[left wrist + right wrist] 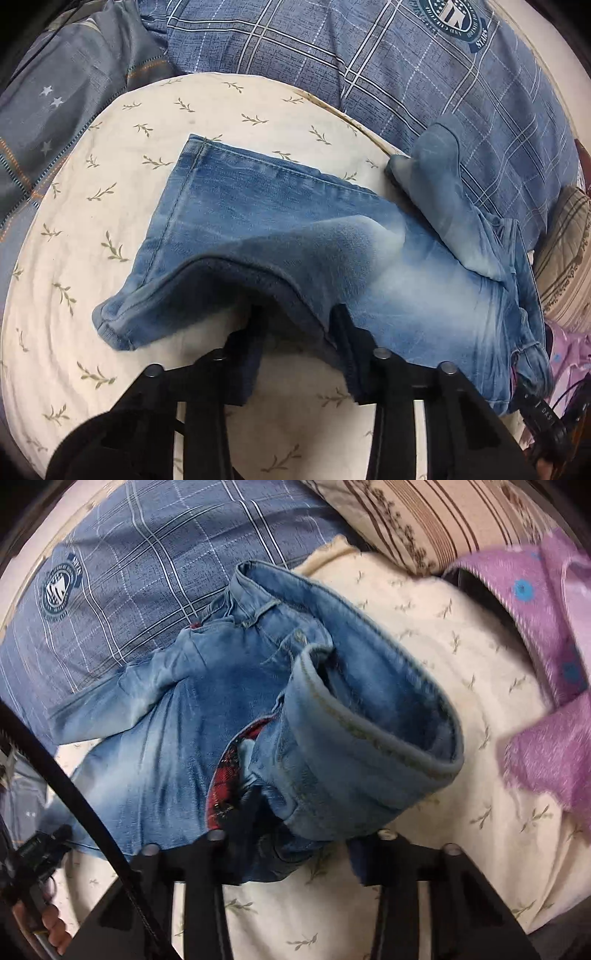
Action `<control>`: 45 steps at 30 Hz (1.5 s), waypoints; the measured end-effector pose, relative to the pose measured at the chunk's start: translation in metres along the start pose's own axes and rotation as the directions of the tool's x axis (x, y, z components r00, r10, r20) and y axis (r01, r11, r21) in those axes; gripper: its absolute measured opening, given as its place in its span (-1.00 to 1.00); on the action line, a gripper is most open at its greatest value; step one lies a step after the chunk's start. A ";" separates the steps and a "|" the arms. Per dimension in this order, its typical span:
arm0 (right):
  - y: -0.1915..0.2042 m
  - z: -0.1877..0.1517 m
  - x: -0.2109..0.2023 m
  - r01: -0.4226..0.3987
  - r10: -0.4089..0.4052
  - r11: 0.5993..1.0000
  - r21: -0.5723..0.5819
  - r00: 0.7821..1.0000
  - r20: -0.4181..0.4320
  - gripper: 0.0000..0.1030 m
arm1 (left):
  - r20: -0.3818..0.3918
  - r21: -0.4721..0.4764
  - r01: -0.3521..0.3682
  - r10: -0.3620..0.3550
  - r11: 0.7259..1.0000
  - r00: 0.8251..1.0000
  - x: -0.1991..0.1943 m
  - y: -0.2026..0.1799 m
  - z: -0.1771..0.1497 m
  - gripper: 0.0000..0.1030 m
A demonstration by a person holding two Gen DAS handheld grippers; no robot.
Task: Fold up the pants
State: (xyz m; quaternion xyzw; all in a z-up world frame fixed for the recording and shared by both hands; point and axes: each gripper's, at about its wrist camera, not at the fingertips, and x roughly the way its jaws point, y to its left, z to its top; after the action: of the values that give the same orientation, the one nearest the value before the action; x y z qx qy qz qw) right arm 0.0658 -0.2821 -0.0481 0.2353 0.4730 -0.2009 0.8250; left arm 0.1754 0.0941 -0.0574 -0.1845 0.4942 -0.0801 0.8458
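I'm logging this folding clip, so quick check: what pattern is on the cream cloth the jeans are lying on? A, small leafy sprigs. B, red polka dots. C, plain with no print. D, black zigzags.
A: the cream cloth under the jeans is scattered with small olive-green leafy sprigs, and the right wrist view shows the same print beside the waistband.

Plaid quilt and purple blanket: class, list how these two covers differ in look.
The plaid quilt is blue-grey, flat-woven, crossed by white lines and bears a round badge; the purple blanket is fuzzy, with blue dots and no lines. Both lie beside the jeans on the leaf-print sheet.
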 end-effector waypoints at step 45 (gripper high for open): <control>0.215 0.035 -0.020 -0.407 0.367 0.725 -0.555 0.911 -0.189 0.77 | 0.273 0.081 -0.043 0.019 0.996 0.962 -0.118 -0.032 0.053 0.43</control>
State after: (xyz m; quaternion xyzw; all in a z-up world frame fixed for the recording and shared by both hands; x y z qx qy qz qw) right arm 0.1993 -0.1261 0.0271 0.0709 0.4786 0.1382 0.8642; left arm 0.1644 0.1145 0.0738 -0.1493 0.3725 -0.0621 0.9139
